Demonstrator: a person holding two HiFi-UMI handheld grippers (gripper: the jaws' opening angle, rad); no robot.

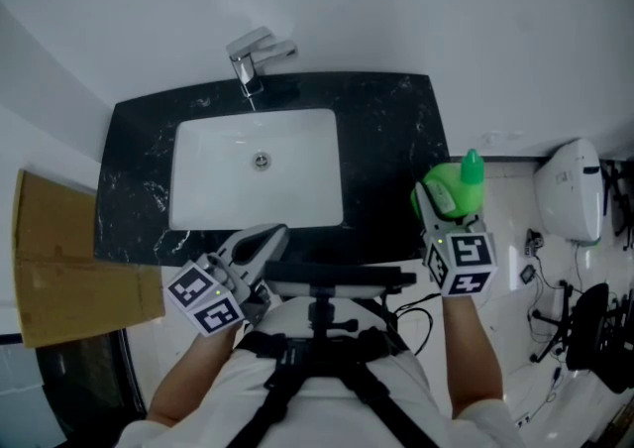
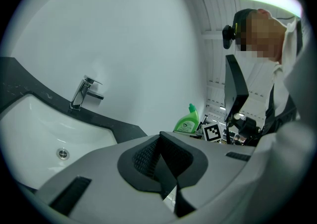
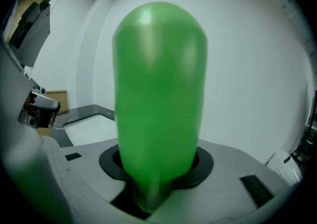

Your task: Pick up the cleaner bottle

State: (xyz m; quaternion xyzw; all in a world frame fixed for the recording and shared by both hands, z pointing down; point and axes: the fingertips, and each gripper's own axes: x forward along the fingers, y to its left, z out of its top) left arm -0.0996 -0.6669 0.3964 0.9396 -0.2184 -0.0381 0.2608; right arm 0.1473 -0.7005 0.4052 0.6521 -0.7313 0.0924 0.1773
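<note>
The green cleaner bottle (image 1: 454, 188) with its green cap is held beside the right end of the black countertop (image 1: 386, 139). My right gripper (image 1: 442, 206) is shut on it. In the right gripper view the bottle (image 3: 158, 94) fills the middle and rises from between the jaws of the right gripper (image 3: 156, 188). The left gripper view shows the bottle (image 2: 186, 123) small, past the counter's end. My left gripper (image 1: 265, 238) hovers at the counter's front edge, below the sink, with its jaws together and nothing in them; in its own view the left gripper (image 2: 166, 168) has its pads meeting.
A white sink (image 1: 198, 154) is set in the countertop, with a chrome faucet (image 1: 253, 59) behind it against the white wall. Cardboard (image 1: 59, 258) lies at the left. A white device (image 1: 570, 188) and cables (image 1: 540, 317) are at the right.
</note>
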